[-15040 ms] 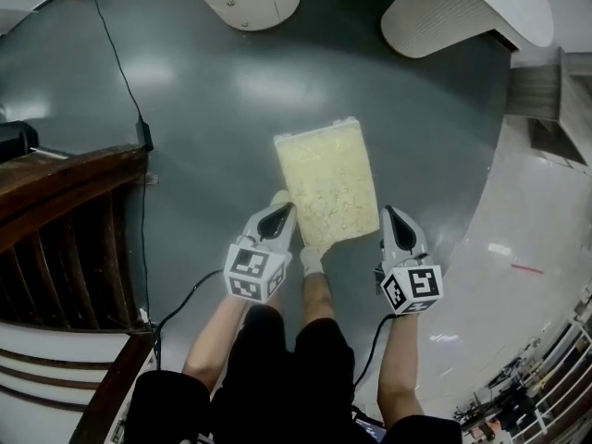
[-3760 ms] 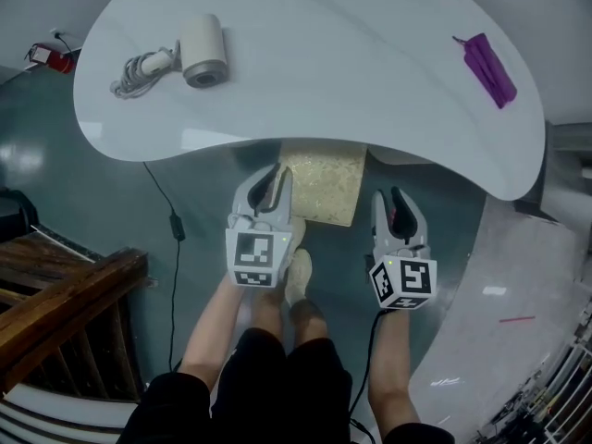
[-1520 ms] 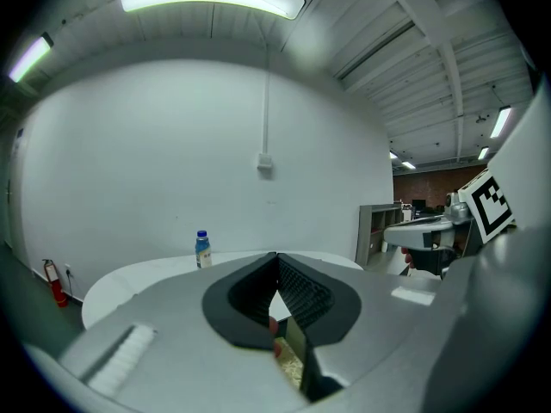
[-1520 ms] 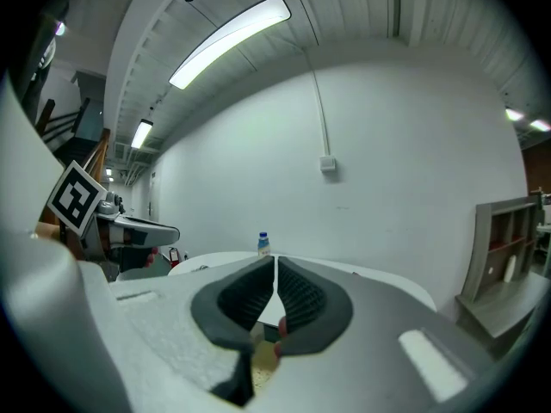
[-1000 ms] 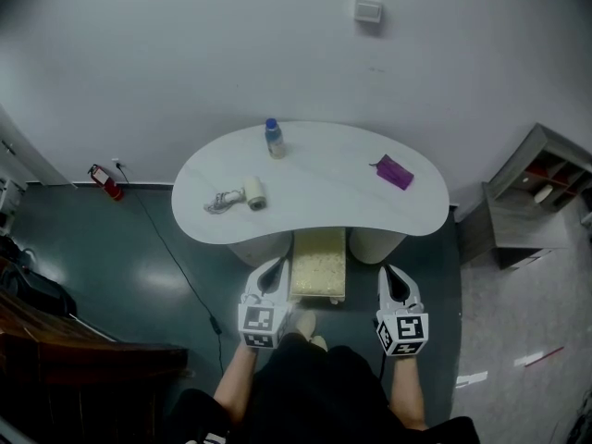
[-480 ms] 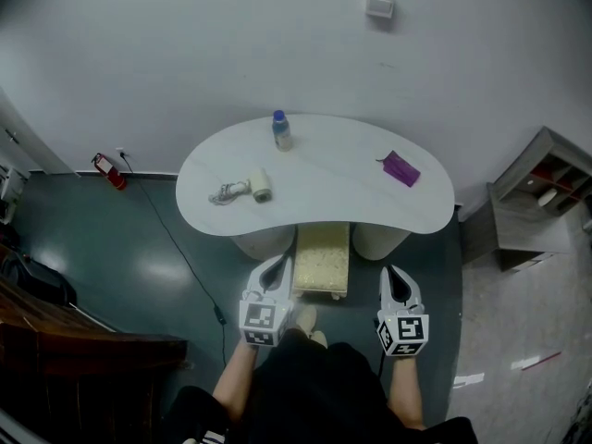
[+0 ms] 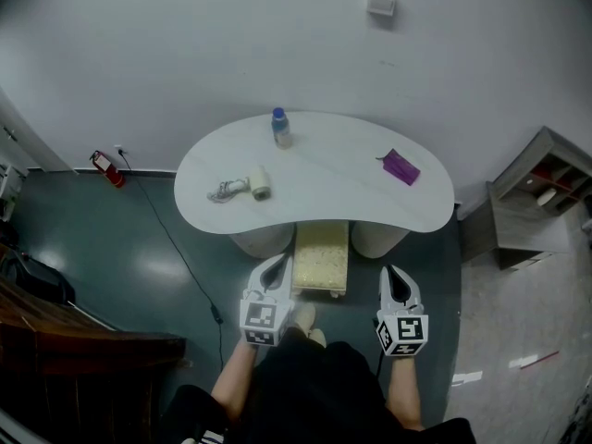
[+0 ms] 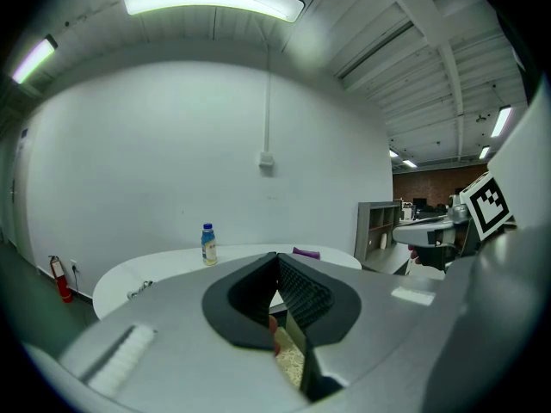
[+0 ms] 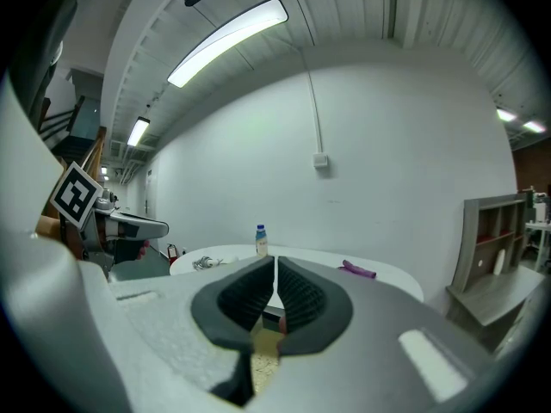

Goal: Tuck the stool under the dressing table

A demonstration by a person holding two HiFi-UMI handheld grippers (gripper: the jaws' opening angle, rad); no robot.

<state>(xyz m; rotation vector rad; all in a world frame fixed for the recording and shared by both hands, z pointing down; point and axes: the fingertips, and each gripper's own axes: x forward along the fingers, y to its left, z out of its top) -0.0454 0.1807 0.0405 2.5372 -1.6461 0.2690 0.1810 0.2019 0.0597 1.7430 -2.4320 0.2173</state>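
Two tools, left tool (image 7: 276, 266) and right tool (image 7: 392, 276), both pressed together, flank the stool (image 7: 321, 257) before the counter (image 7: 314, 188). Stool's far half under the counter's front edge, between its pedestals (image 7: 262, 240).

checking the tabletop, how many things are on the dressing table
3: a bottle at the back, a hair dryer at left, a purple item at right. None seems hidden.

No text is legible; the bottle (image 7: 280, 129) label is too small.
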